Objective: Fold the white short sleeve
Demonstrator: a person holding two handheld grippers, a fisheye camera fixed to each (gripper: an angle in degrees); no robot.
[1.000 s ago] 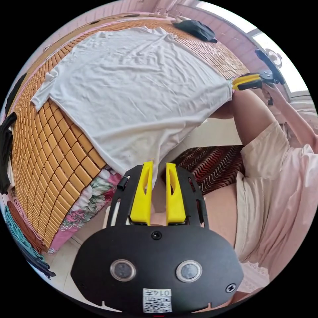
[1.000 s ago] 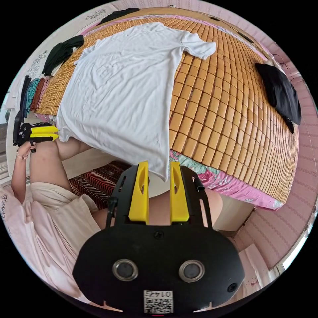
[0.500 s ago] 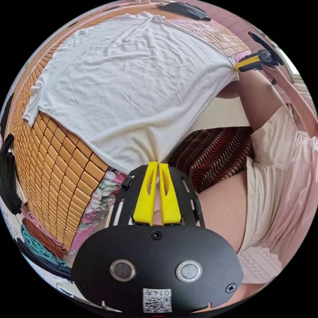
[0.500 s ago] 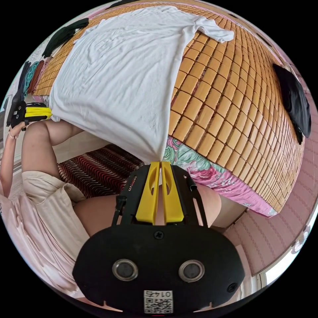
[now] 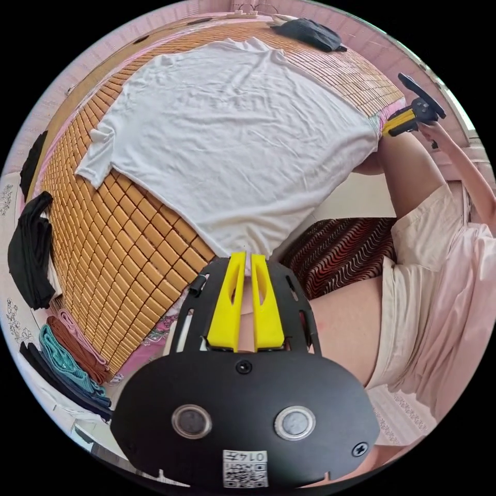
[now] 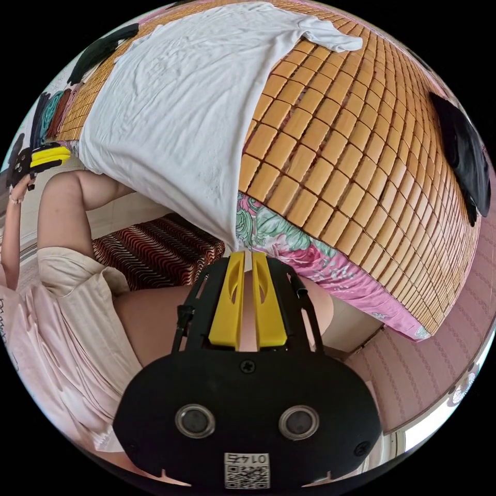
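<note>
1. Since a second ago both pairs of yellow jaws have gone from spread apart to pressed together on the hem corners of the white short-sleeve shirt (image 5: pixel 227 134).
2. The left gripper (image 5: pixel 247 257) is clamped on one bottom corner of the shirt, the cloth pinched between its jaws.
3. The right gripper (image 6: pixel 246 256) grips the opposite bottom corner in the same way.
4. The shirt lies spread flat on the bamboo mat (image 6: pixel 351 155) that covers the bed, its hem hanging off the near edge.
5. A black garment (image 6: pixel 462 150) rests on the mat well apart from the shirt.
6. Folded clothes (image 5: pixel 67 356) are stacked beside the mat's edge.
</note>
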